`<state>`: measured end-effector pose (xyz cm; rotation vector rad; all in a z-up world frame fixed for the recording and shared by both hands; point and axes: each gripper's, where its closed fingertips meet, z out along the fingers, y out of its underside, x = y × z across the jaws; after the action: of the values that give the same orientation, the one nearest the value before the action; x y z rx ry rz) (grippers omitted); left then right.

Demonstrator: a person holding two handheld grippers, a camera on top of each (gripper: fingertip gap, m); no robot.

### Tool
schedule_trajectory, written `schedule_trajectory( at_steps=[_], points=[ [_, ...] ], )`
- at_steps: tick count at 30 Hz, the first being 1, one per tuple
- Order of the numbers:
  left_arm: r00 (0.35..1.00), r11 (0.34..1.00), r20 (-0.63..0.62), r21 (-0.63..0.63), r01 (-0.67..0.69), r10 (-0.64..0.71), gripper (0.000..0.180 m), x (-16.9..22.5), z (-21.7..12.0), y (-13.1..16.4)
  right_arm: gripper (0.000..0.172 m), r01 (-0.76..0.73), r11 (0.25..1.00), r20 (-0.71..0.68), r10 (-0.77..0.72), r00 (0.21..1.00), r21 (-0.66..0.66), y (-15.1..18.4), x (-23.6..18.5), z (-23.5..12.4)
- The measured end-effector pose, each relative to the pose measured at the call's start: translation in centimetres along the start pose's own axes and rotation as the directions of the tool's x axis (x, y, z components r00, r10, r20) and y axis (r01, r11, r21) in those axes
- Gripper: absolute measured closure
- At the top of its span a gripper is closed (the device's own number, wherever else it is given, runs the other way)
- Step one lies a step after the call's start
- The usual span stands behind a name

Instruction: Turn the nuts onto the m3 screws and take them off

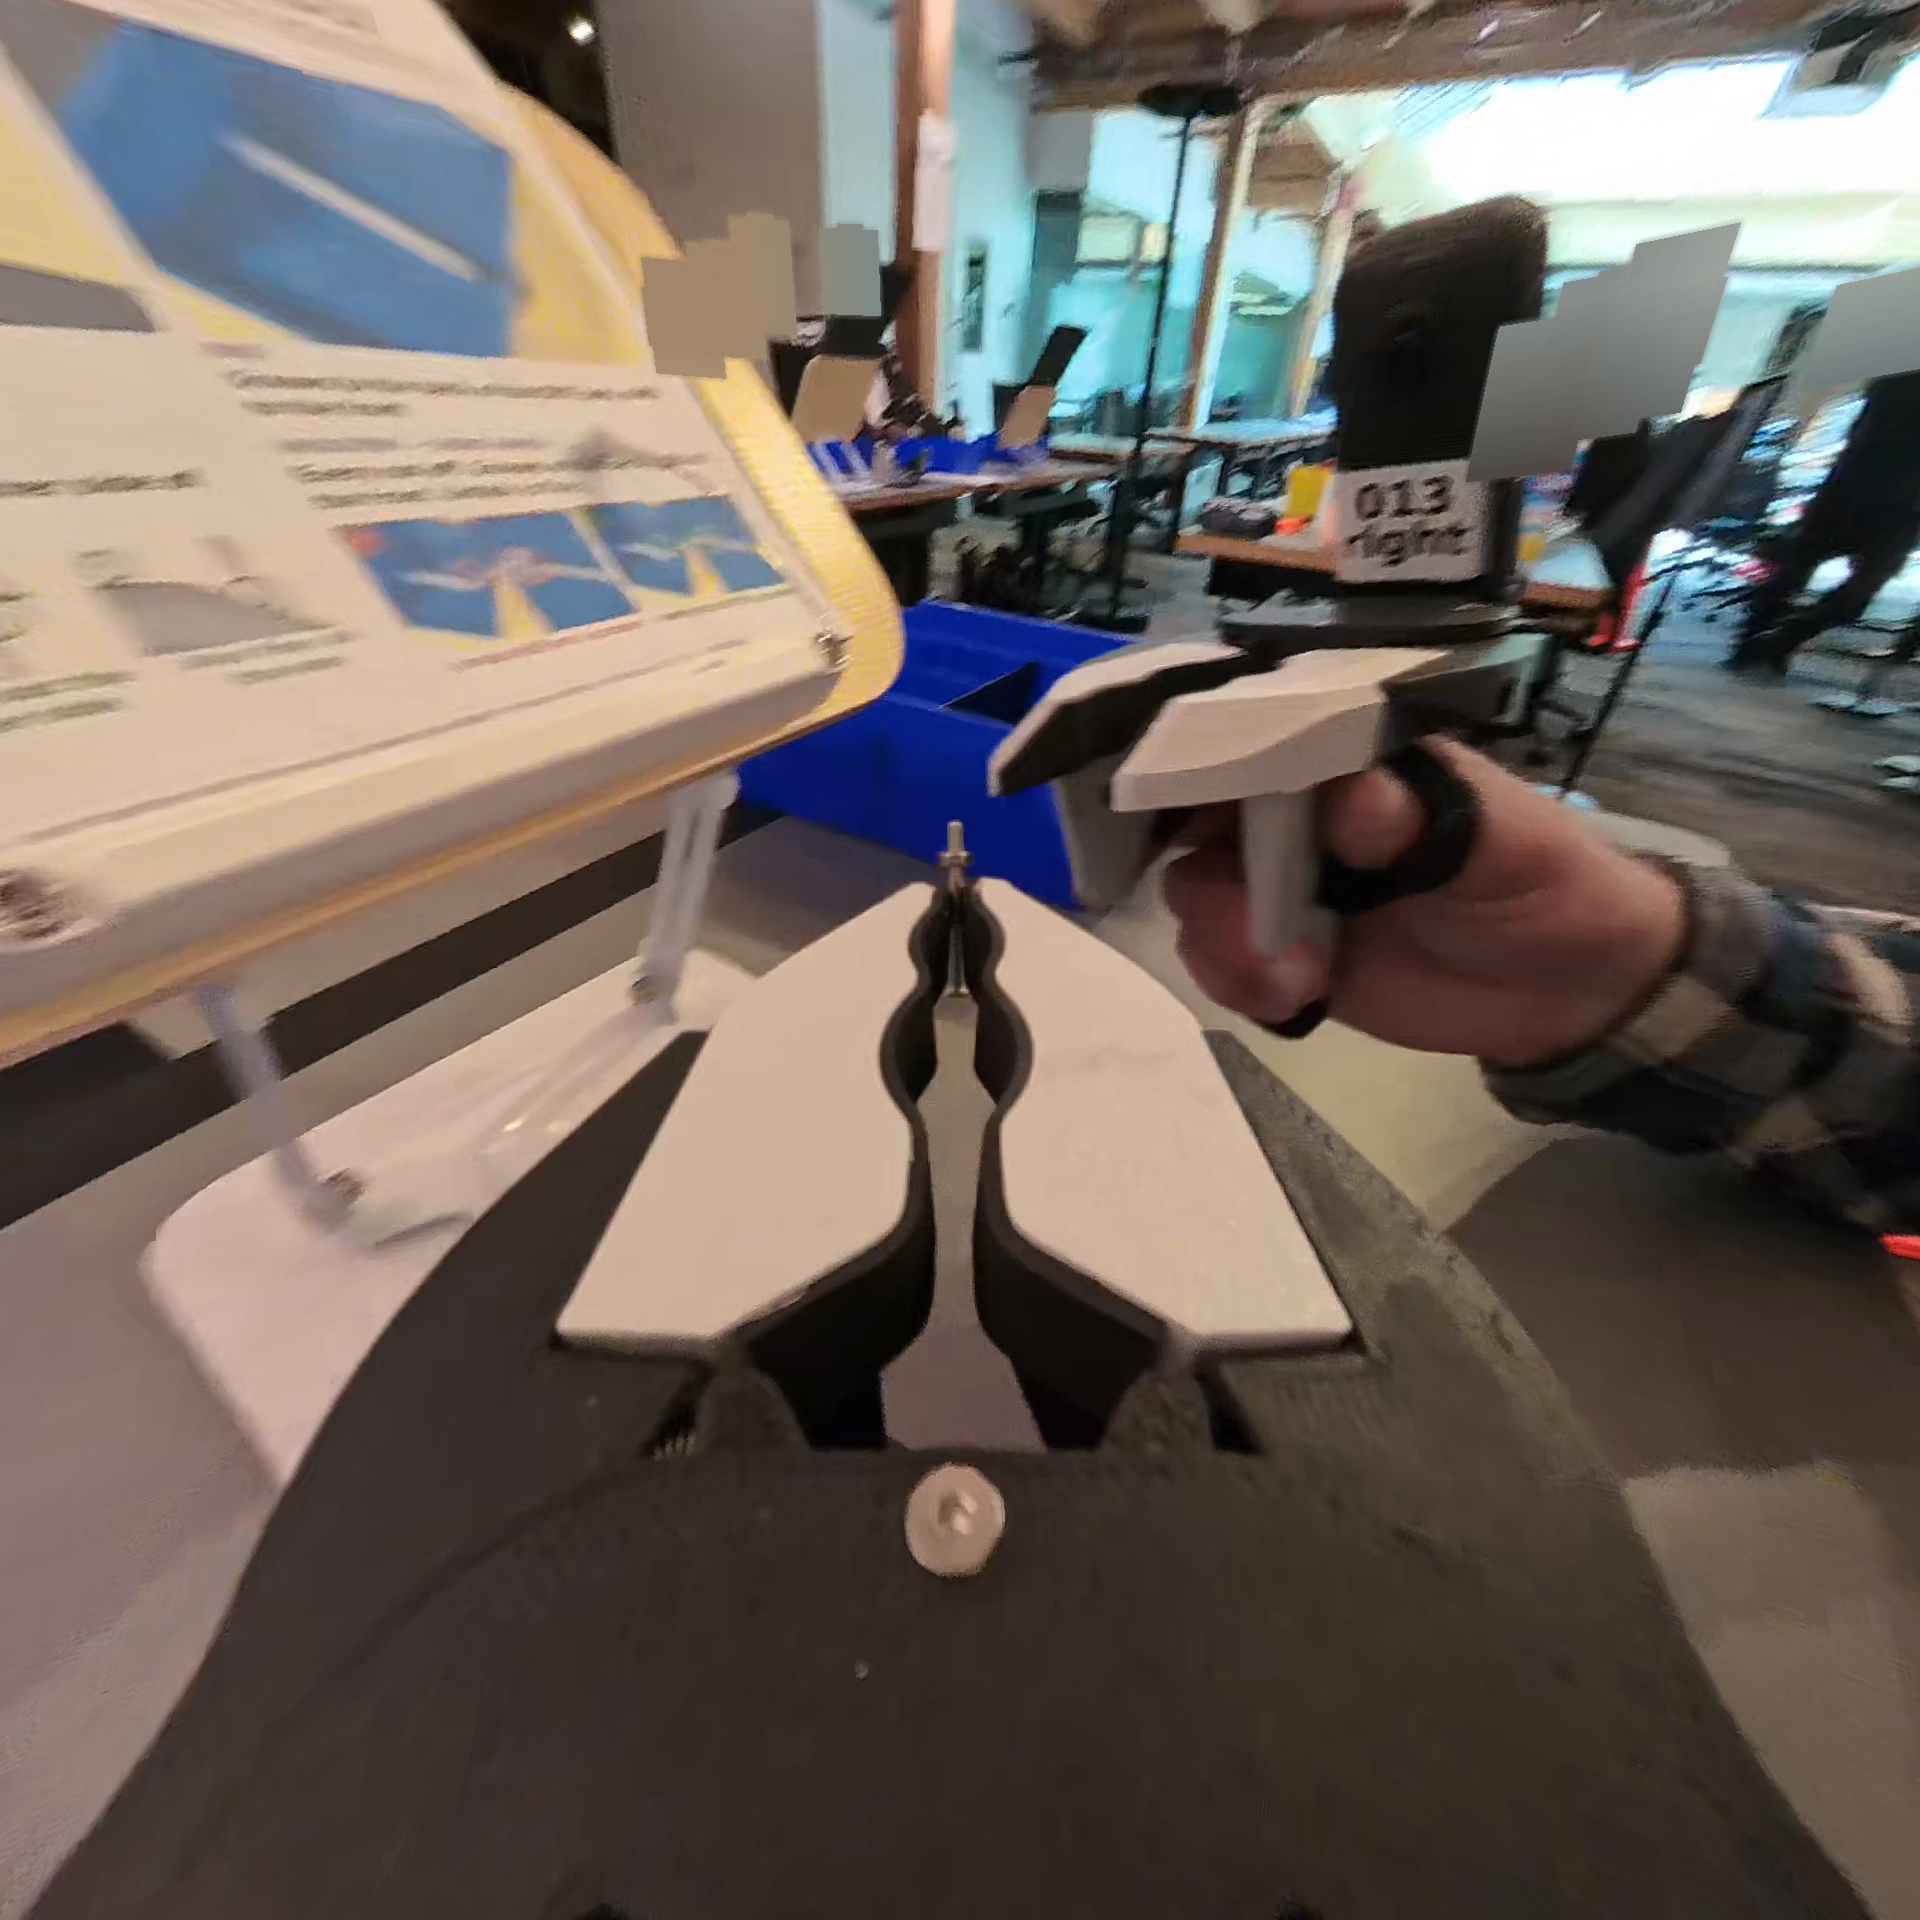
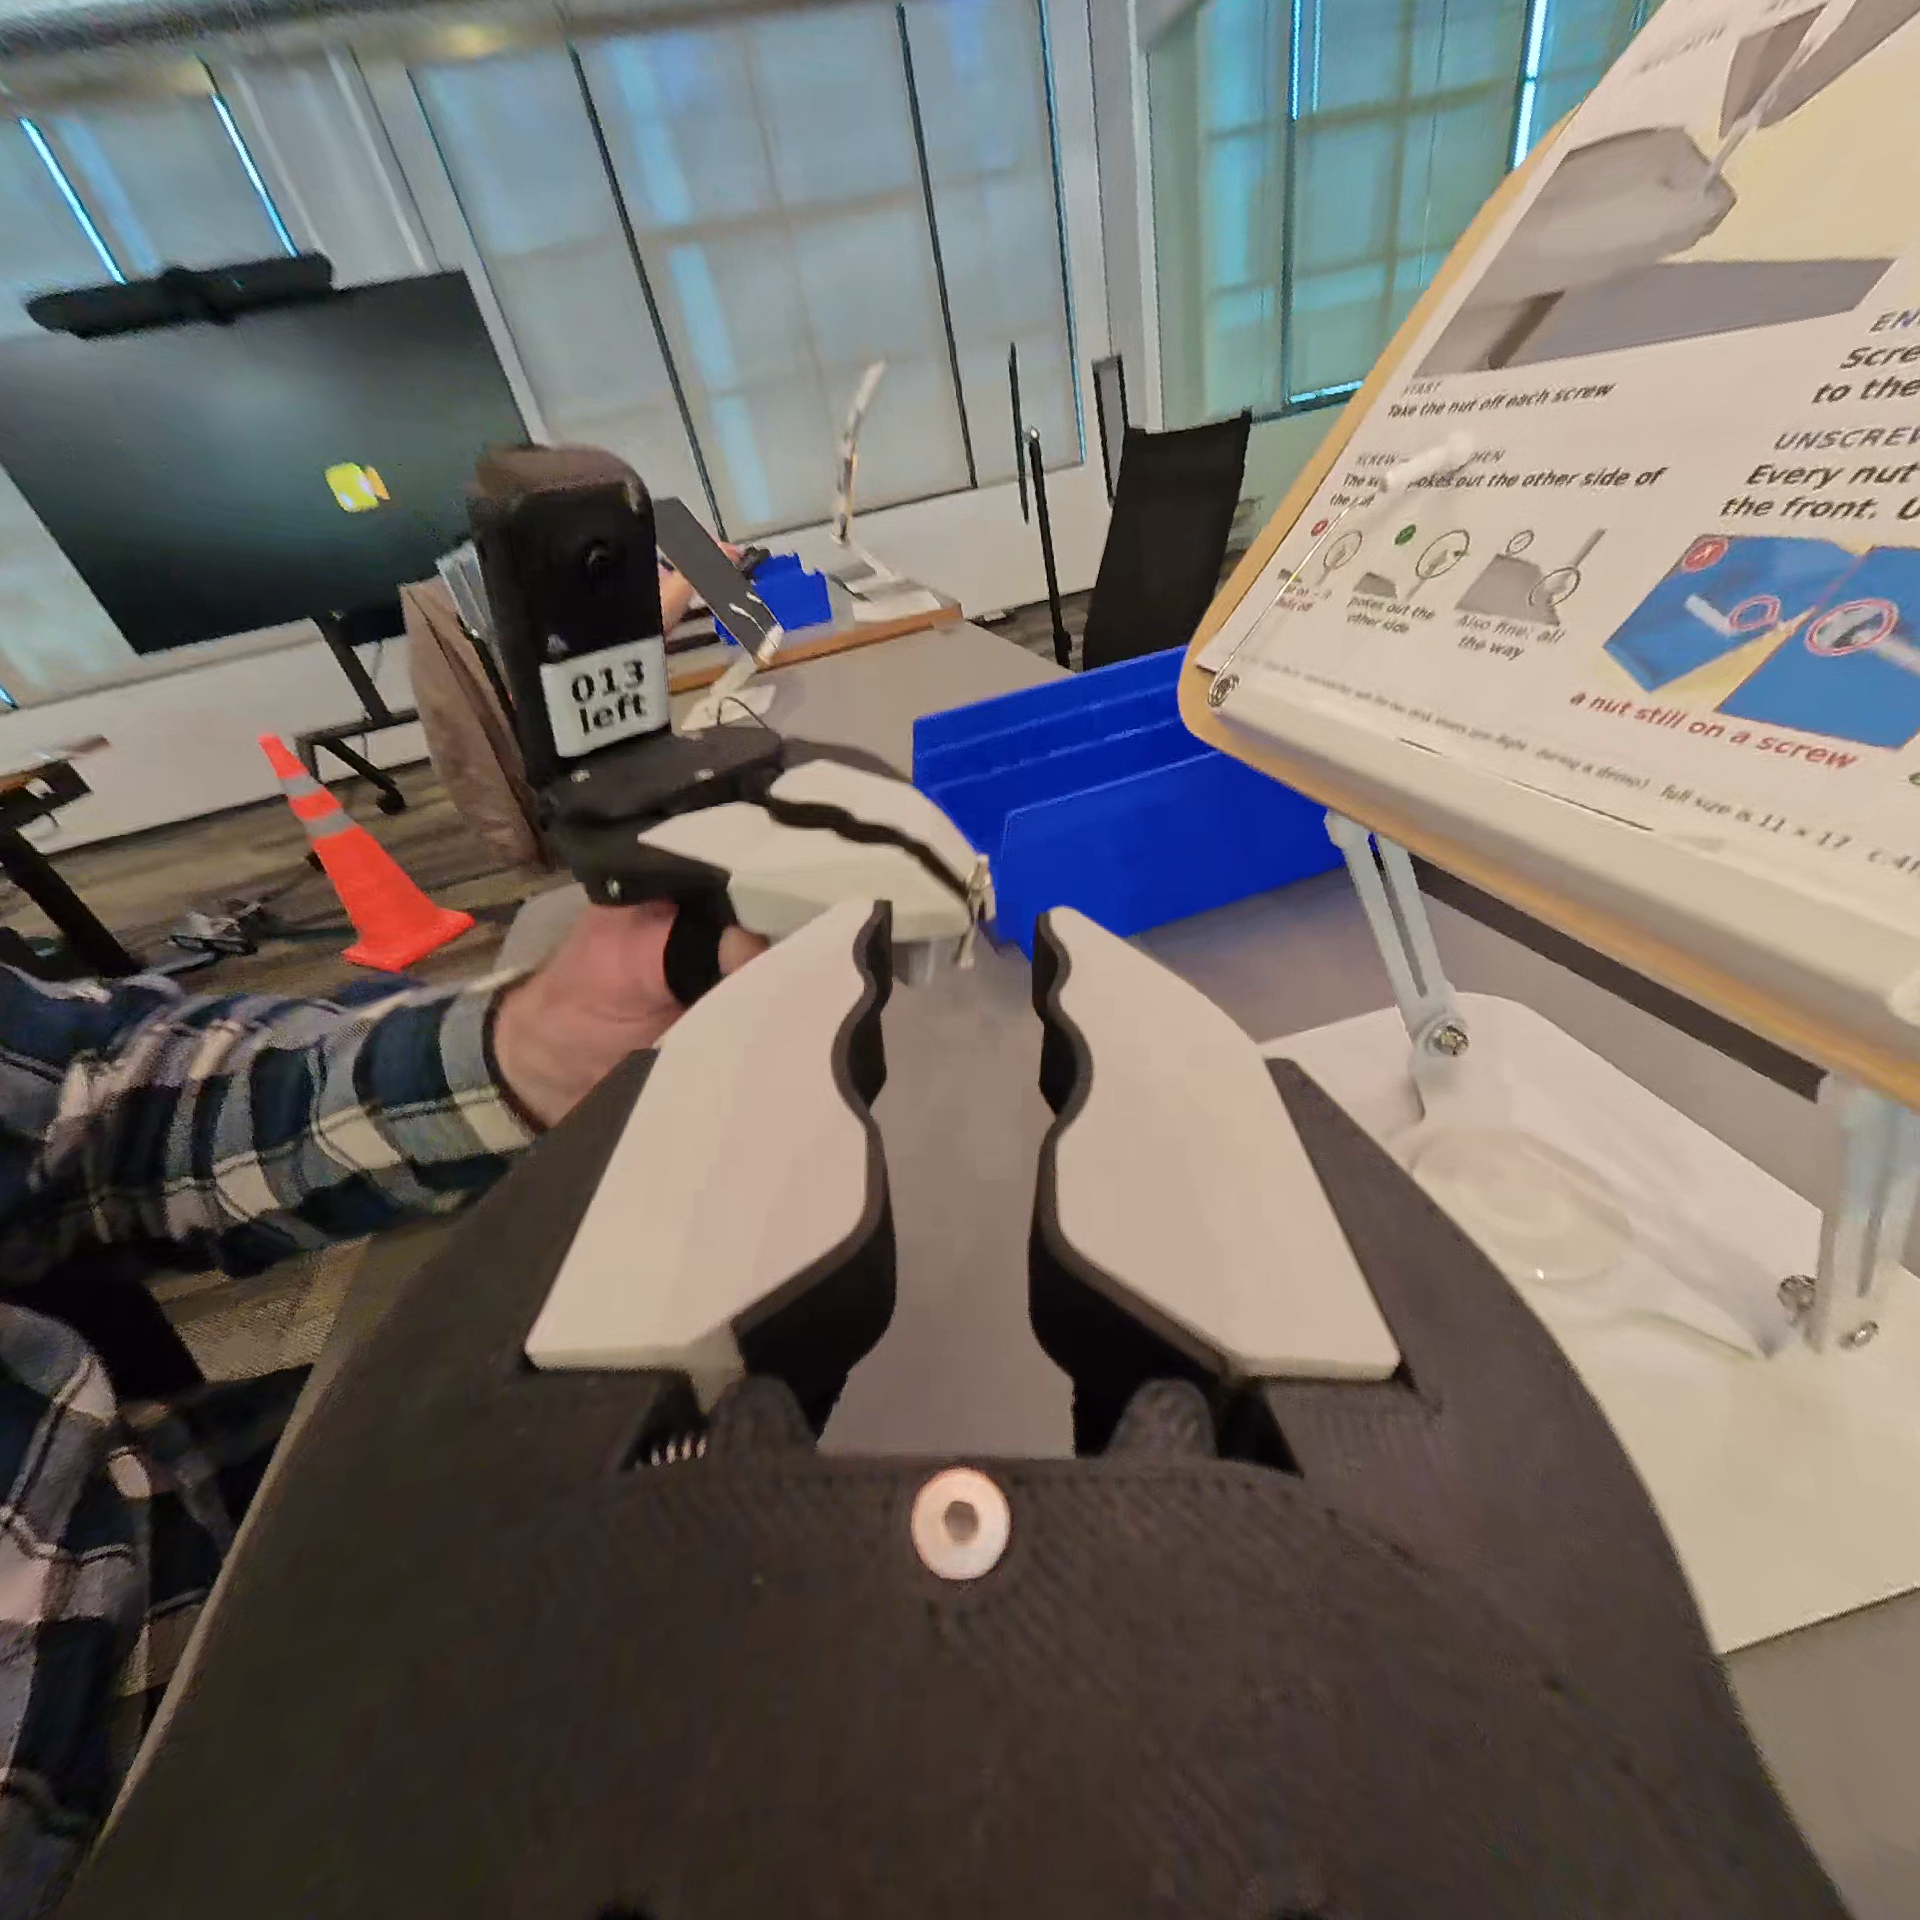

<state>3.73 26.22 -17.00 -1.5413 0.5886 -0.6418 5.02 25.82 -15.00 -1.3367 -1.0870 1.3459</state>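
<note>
the left gripper point(image 1: 956, 914) is clamped on a small silver metal screw with a nut threaded on it point(image 1: 955, 860), the screw standing upright between the black pads with its nutted end poking out past the fingertips. the right gripper point(image 2: 961, 940) is spread wide with nothing pinched between its grey fingers point(image 2: 1143, 1091), and it's pointed at the screw from just beside it. a blue plastic bin point(image 2: 1122, 800) is parked on the grey table point(image 2: 862, 686) just behind both. a tilted instruction board on a white stand point(image 2: 1558, 520) is seen near them, overhanging the table.
</note>
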Motion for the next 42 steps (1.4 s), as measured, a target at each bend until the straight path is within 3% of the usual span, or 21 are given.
schedule_trajectory(
  at_steps=[6, 21, 25, 31, 36, 41, 42],
  points=[
    [0.982, 0.997, -0.178, 0.031, 0.067, -0.060, 0.179, 2.3, 2.6, -0.3, 0.150, -0.018, 0.999, 0.080, 0.014, 0.997, 0.049, -0.4, 0.0, -1.4],
    [0.962, 0.993, -0.260, 0.052, 0.102, -0.085, 0.179, 3.2, 4.0, -0.6, 0.166, -0.067, 0.996, 0.132, 0.058, 0.990, 0.063, -0.1, 0.9, -2.2],
    [0.946, 0.995, -0.311, 0.021, 0.097, -0.086, 0.154, 3.4, 3.9, -0.3, 0.166, -0.055, 0.997, 0.145, 0.047, 0.988, 0.051, -0.4, 1.1, -2.7],
    [0.928, 0.997, -0.365, -0.061, 0.051, -0.070, 0.161, 4.2, 4.7, 0.5, 0.166, -0.015, 1.000, 0.187, 0.015, 0.982, -0.001, -0.3, 0.7, -3.0],
    [0.919, 0.997, -0.389, -0.058, 0.053, -0.071, 0.178, 4.4, 5.3, 0.7, 0.166, -0.007, 1.000, 0.196, 0.011, 0.980, -0.023, 0.0, 0.5, -2.8],
    [0.930, 0.998, -0.364, -0.035, 0.042, -0.052, 0.179, 4.3, 5.5, 0.6, 0.166, 0.008, 1.000, 0.168, -0.008, 0.986, 0.002, -0.1, 0.8, -2.9],
    [0.930, 0.999, -0.365, -0.033, 0.040, -0.049, 0.179, 4.3, 5.5, 0.6, 0.158, 0.008, 1.000, 0.150, -0.009, 0.989, 0.006, -0.2, 1.1, -2.8]
  ],
)
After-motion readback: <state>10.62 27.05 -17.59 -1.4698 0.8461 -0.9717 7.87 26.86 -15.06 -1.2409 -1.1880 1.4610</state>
